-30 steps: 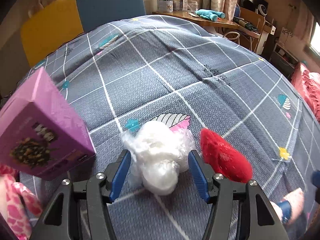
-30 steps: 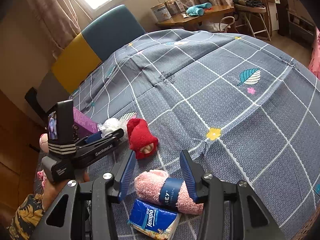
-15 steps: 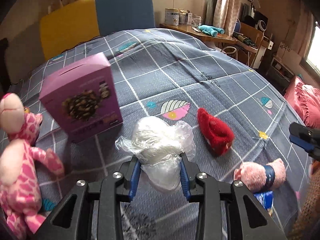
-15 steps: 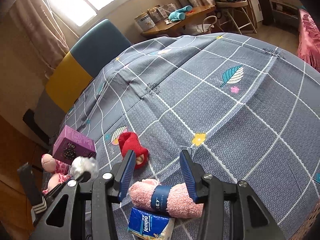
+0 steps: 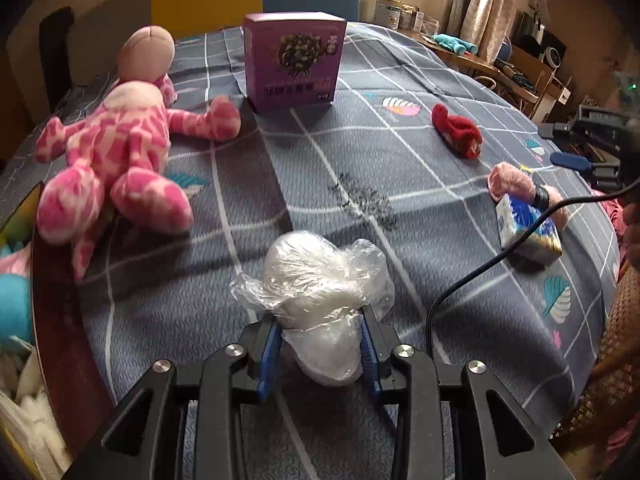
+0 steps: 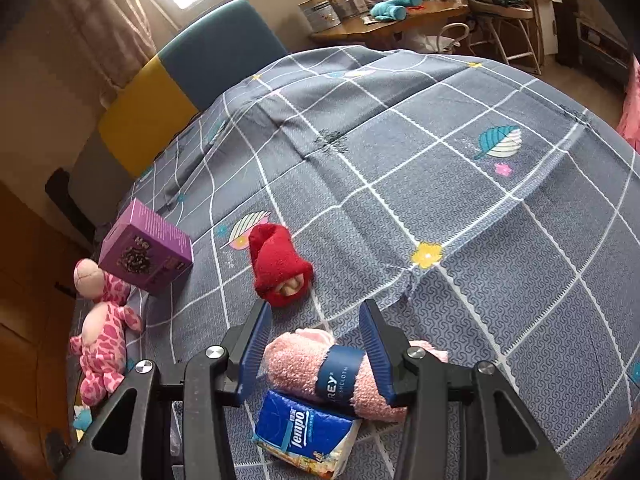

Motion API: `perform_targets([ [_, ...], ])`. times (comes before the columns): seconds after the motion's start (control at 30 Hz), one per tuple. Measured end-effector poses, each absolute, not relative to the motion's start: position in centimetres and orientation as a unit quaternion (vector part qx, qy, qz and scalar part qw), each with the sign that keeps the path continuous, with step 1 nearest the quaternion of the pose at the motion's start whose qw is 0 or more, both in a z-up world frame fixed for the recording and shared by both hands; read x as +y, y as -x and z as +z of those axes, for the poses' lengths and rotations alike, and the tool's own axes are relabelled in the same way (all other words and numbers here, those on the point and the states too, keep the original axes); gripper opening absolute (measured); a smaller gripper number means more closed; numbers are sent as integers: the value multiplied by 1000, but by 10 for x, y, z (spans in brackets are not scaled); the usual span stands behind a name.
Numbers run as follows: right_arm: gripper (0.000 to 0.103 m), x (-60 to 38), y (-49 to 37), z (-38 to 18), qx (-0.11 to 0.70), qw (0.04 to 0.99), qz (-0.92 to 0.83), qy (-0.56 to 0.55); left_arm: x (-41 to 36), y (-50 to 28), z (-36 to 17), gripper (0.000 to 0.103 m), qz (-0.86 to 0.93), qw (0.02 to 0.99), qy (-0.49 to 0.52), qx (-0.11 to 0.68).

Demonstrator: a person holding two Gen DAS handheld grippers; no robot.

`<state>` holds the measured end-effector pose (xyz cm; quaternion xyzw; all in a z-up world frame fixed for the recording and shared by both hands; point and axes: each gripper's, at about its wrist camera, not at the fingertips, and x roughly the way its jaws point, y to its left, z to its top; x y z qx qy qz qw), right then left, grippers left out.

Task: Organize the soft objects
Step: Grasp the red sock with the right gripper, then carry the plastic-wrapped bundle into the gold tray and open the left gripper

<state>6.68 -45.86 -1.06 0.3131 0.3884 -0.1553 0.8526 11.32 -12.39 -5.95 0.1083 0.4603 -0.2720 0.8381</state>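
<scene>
My left gripper [image 5: 320,320] is shut on a white wad of stuffing in a clear plastic bag [image 5: 316,272], held above the grey checked bedcover [image 5: 360,168]. In the left wrist view a pink spotted plush [image 5: 116,148] lies to the left, and a red knitted piece [image 5: 458,132] lies to the right. My right gripper [image 6: 316,308] hangs open over a rolled pink towel [image 6: 304,368] with a blue band; the pads do not press on it. A blue tissue pack [image 6: 304,436] lies against the towel. My left gripper is out of the right wrist view.
A purple box [image 5: 294,68] stands behind the plush. At the left edge an open bin [image 5: 16,320] holds soft white and blue things. A dark cable [image 5: 480,272] crosses the cover. A wicker wall [image 5: 616,360] stands at the right. A desk [image 6: 384,24] stands beyond the bed.
My left gripper closed on the bagged stuffing, lifted it and carried it left, toward the plush and bin. It has left the right wrist view. The right gripper stayed over the towel.
</scene>
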Motion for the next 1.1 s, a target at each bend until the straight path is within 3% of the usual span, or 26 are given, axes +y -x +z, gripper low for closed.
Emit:
perform_targets([
  [0.23, 46, -430, -114, 2, 418, 871, -117, -231, -116, -97, -77, 35, -272, 841, -116, 452],
  [0.77, 46, -432, -210, -56, 534, 822, -136, -142, -105, -101, -78, 35, -281, 838, -71, 462],
  [0.8, 45, -431, -210, -58, 535, 822, -137, -138, -105, -102, -78, 35, -281, 838, -69, 463],
  [0.83, 32, -431, -210, -58, 535, 822, -143, -129, -104, -102, -78, 35, -281, 838, -66, 463],
  [0.87, 29, -429, -209, -56, 533, 824, -146, -121, -104, -102, -78, 35, -281, 838, -65, 464],
  [1.1, 27, -387, -173, -18, 486, 861, -64, -136, -104, -101, -77, 34, -278, 839, -65, 463],
])
